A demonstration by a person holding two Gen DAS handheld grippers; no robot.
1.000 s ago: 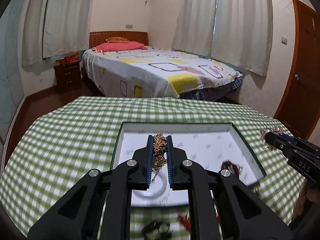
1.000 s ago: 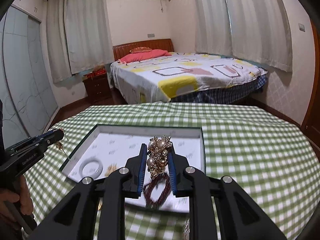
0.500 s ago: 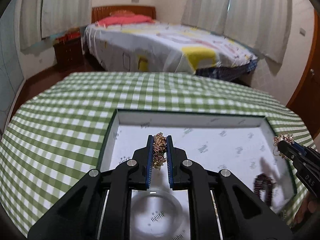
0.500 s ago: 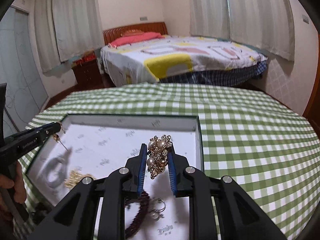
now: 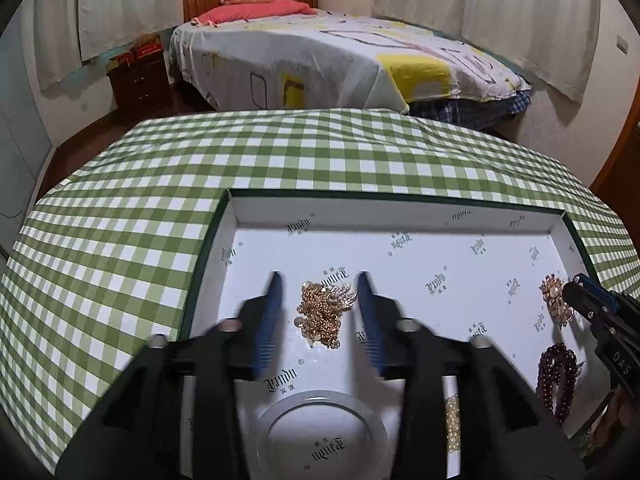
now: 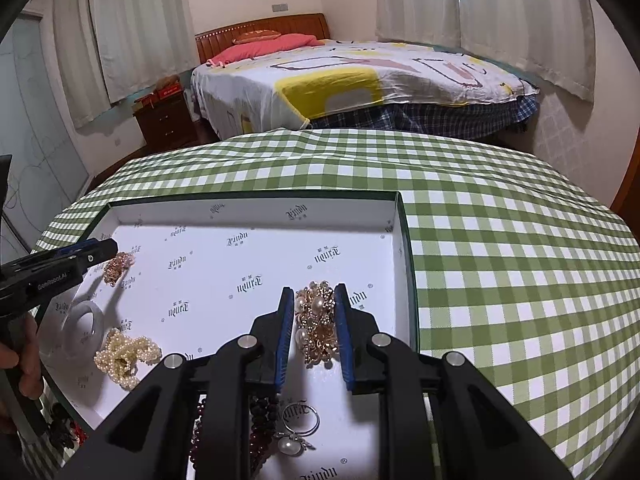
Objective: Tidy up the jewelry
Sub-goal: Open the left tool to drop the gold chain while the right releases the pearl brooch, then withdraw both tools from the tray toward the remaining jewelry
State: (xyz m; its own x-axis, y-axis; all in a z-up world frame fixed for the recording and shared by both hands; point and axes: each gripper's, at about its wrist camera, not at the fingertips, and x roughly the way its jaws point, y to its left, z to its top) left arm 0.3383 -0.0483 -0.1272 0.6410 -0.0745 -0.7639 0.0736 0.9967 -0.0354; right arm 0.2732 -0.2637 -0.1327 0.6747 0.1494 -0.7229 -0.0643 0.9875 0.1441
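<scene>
A white-lined tray [image 5: 392, 200] with a dark green rim lies on the checked table. My left gripper [image 5: 319, 278] is low over the tray's left part and its jaws are opening. A gold chain [image 5: 324, 312] lies on the tray floor between them, clear of both pads. My right gripper [image 6: 314, 289] is over the tray's right side [image 6: 256, 198]. Its blue pads still press on a gold brooch with pearls [image 6: 316, 324], though the jaws are starting to open. Each gripper shows in the other's view: the left gripper [image 6: 108, 246] beside the chain [image 6: 116, 266], and the right gripper [image 5: 576, 284].
In the tray lie a white bangle [image 6: 82, 320], a cream pearl strand [image 6: 124, 356], a dark red bead bracelet [image 5: 558, 376] and a pearl ring [image 6: 298, 432]. Green-check cloth [image 6: 500, 280] covers the table. A bed [image 5: 340, 60] stands behind it.
Both grippers came down into the tray. The left jaws spread apart and the gold chain dropped onto the tray floor. The right gripper still holds the brooch.
</scene>
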